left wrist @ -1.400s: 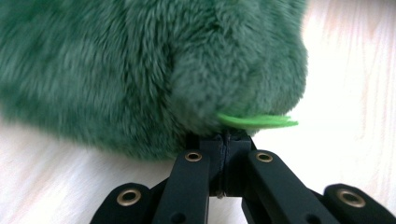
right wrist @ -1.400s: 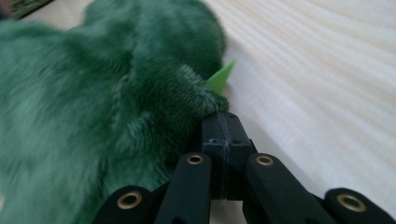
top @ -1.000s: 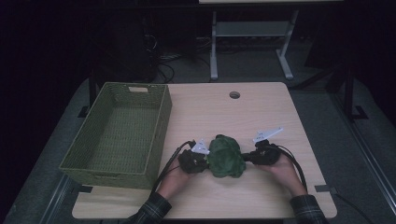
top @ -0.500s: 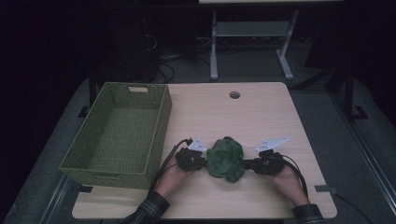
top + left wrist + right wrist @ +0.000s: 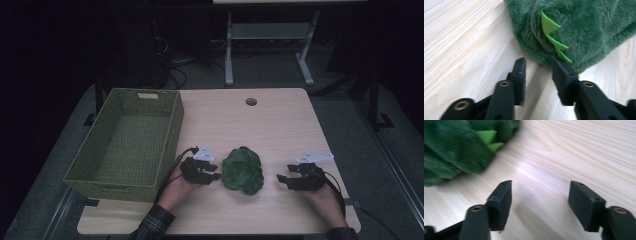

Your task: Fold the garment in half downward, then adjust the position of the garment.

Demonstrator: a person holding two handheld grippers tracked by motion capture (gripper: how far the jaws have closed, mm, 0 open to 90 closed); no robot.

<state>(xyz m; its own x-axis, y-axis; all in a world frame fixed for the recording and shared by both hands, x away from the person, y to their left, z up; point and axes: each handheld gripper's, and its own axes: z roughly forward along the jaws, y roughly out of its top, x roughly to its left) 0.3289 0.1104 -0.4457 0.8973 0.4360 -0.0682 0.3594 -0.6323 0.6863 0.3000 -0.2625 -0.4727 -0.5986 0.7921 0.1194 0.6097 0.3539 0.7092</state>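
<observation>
A dark green plush toy (image 5: pixel 242 170) with light green felt spikes (image 5: pixel 554 40) lies on the wooden table (image 5: pixel 260 125), near its front edge. My left gripper (image 5: pixel 216 174) sits just left of the toy; its jaws have just been opening and stand open, tips (image 5: pixel 537 66) at the toy's edge with nothing pinched between them. My right gripper (image 5: pixel 281 178) is a short way right of the toy, apart from it. Its jaws have also just been opening and are open over bare wood (image 5: pixel 539 195), the plush (image 5: pixel 456 150) lying ahead to the left.
A green woven basket (image 5: pixel 172 125) stands at the table's left side, close to my left hand. A round cable hole (image 5: pixel 251 101) is in the table's far part. A metal stand (image 5: pixel 270 35) is on the floor behind.
Both grippers have let go of the plush toy, which rests on the table. The right gripper has drawn away to the right; the left one has stayed beside the toy.
</observation>
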